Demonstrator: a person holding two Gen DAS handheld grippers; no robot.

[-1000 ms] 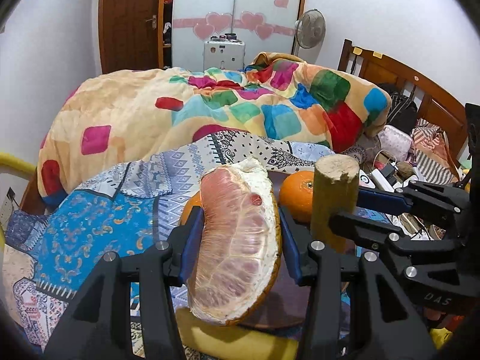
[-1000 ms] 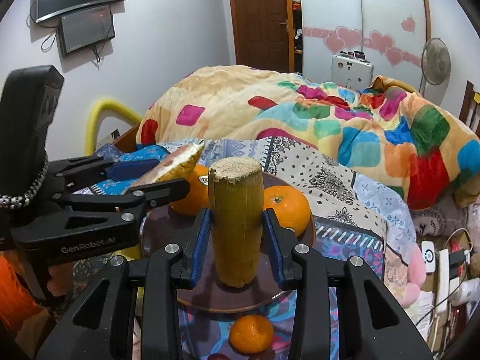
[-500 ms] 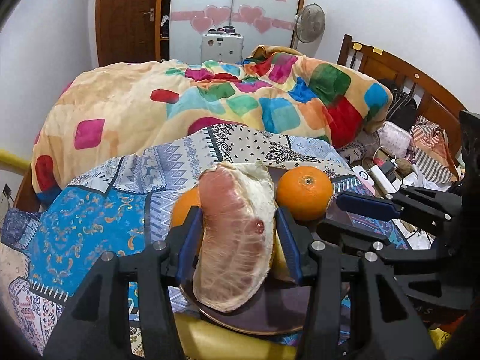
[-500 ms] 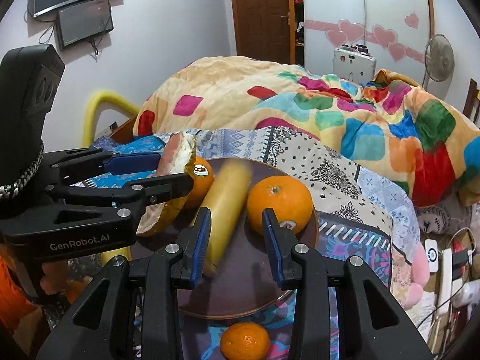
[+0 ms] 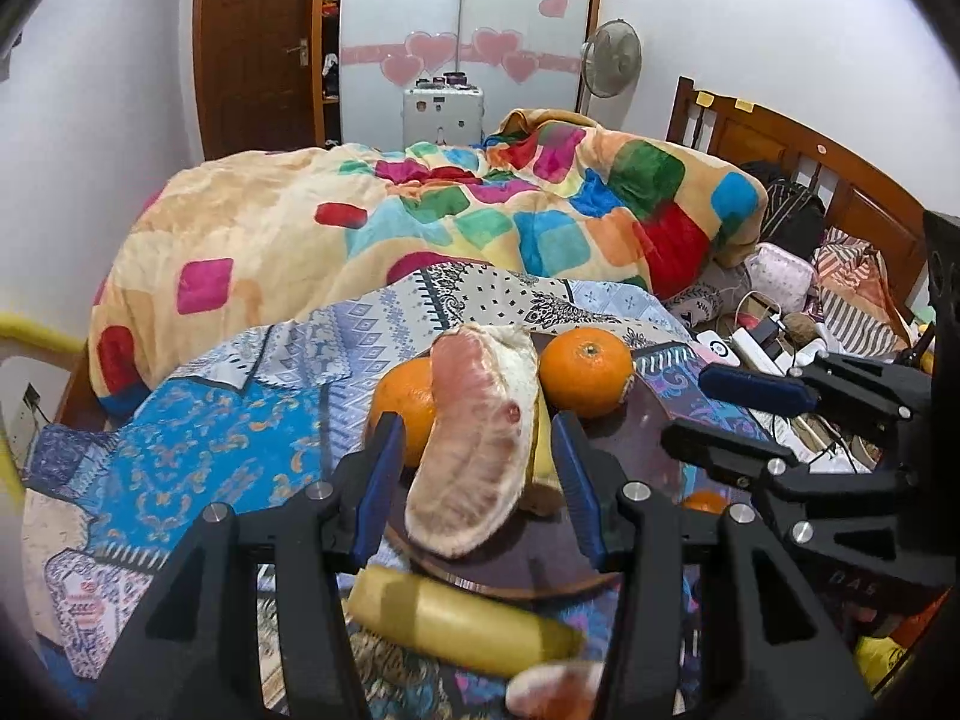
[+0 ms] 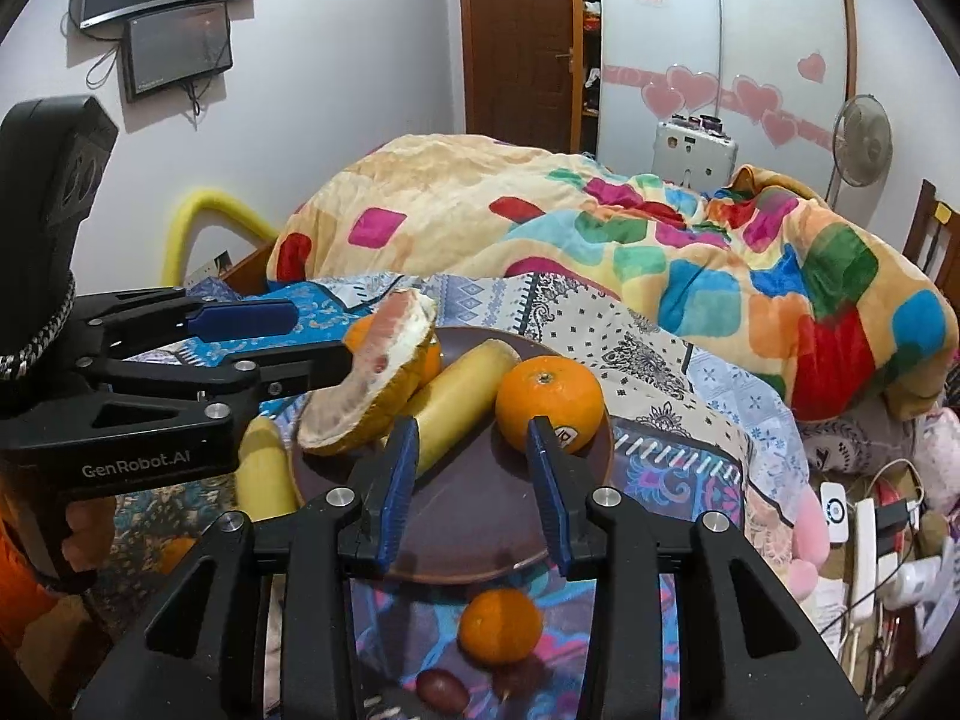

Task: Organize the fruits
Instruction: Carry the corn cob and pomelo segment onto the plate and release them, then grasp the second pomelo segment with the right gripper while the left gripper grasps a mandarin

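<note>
A brown plate (image 6: 480,534) on the bed holds a pomelo wedge (image 5: 480,438), two oranges (image 6: 549,402) (image 5: 405,402) and a yellow cane-like piece (image 6: 462,396) lying flat. My left gripper (image 5: 477,480) is open with its jaws either side of the pomelo wedge, which rests on the plate. My right gripper (image 6: 474,468) is open and empty above the plate's near half; the yellow piece lies just left of its left finger.
A second yellow piece (image 5: 462,618) lies on the bedcover beside the plate. A small orange (image 6: 501,624) and dark grapes (image 6: 441,690) lie in front of the plate. A colourful quilt (image 5: 456,222) covers the bed behind. Cables and chargers (image 5: 762,342) lie at right.
My right gripper opened and let go of the yellow piece, which fell flat onto the plate. My left gripper lowered the pomelo wedge onto the plate and opened.
</note>
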